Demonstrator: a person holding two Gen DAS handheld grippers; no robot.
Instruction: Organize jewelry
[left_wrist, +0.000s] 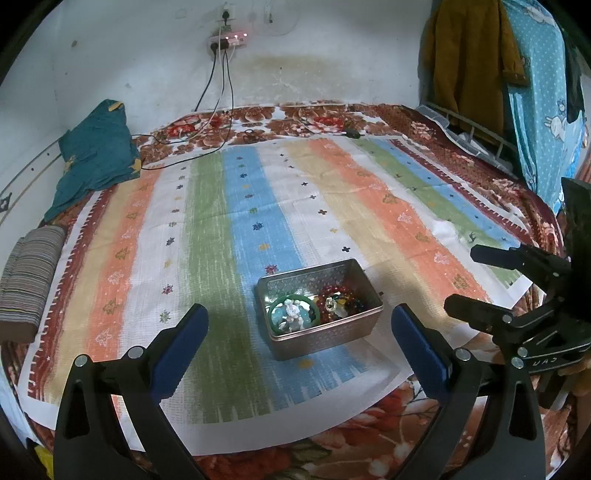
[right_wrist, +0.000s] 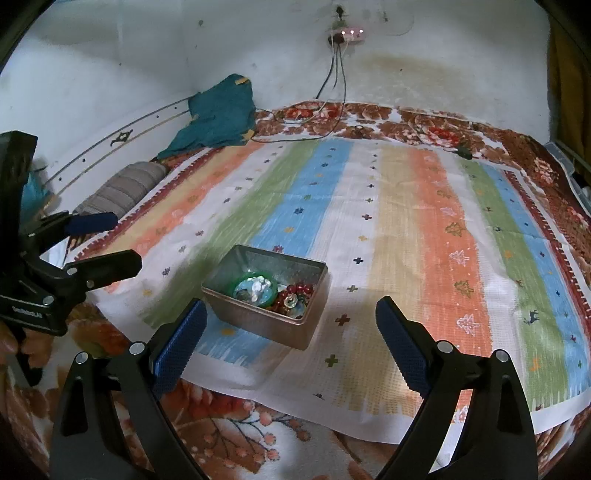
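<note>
An open metal tin (left_wrist: 364, 325) (right_wrist: 314, 280) sits on a striped cloth on the bed. Inside lie a green bangle (left_wrist: 275, 303) (right_wrist: 272, 291), white beads (left_wrist: 293, 314) (right_wrist: 258, 286), red beads (left_wrist: 334, 291) (right_wrist: 295, 290) and other small pieces. My left gripper (left_wrist: 299, 332) is open and empty, held just before the tin; it also shows at the left edge of the right wrist view (right_wrist: 110, 240). My right gripper (right_wrist: 291, 332) is open and empty, near the tin's front right; it also shows in the left wrist view (left_wrist: 465, 284).
The striped cloth (left_wrist: 332, 206) (right_wrist: 424, 229) covers a floral blanket (left_wrist: 369, 435). A teal cloth (left_wrist: 96, 155) and a striped roll (left_wrist: 31, 280) lie at the left. Cables (left_wrist: 221, 88) run from a wall socket onto the bed. Clothes (left_wrist: 472, 55) hang at the right.
</note>
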